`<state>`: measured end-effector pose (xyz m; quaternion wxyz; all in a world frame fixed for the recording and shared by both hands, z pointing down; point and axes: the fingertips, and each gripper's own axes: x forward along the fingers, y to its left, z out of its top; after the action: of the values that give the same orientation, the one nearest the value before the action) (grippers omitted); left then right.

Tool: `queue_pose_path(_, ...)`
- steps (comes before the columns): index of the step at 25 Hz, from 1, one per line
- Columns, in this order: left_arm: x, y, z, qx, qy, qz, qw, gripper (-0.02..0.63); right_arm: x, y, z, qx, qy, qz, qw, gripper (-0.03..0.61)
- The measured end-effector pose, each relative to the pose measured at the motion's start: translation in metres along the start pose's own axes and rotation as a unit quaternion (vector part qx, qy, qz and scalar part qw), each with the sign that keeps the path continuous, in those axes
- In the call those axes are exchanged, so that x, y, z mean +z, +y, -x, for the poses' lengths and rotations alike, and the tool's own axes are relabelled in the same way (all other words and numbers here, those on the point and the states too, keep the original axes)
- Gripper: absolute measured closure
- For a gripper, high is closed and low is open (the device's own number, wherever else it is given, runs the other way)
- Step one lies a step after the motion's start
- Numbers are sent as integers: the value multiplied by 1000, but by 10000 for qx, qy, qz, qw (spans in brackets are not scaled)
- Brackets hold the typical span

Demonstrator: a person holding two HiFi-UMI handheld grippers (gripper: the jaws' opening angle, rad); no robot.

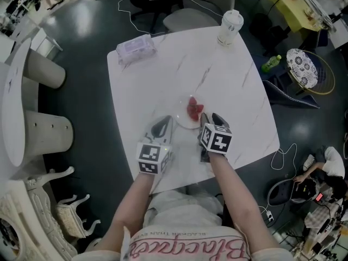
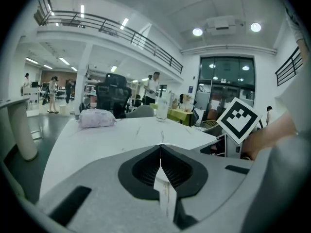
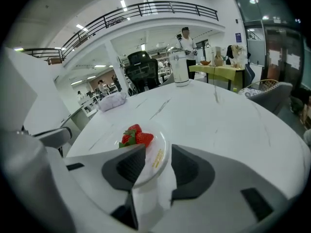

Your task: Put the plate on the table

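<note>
- Plate (image 1: 185, 121): clear, round and glossy. It lies flat on the white, grey-veined table (image 1: 163, 75) at lower centre of the head view and carries red strawberries (image 1: 194, 109).
- Your right gripper (image 1: 211, 118): ribbed dark pads spread wide, with the plate's rim between them and neither pad pressing it.
- Your left gripper (image 1: 162, 126): pads pressed together on nothing, just left of the plate.
- Lidded cup (image 1: 229, 27): upper right.

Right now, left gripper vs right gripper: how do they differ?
Jaws: the left gripper is shut, pads together; the right gripper is open.
Between them: nothing in the left gripper; the clear plate with strawberries sits in the right gripper's gap, not pinched.
Position: the left gripper is beside the plate, the right gripper at its near edge.
Shared: both low over the white table.
</note>
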<state>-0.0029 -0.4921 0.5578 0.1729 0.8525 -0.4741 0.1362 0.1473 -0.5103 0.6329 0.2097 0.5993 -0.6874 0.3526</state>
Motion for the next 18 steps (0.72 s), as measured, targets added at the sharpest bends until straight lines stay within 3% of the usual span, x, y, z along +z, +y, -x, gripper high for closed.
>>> queue_pose_path(5,8,-8,10,21,-147,-50,9999,607,10,14,26,357,-199,26,9992,447)
queue_pose_path(18,41,-31,49,158,-650,-172,9976,609,33,58,114,1555,-727,-32,9851,574)
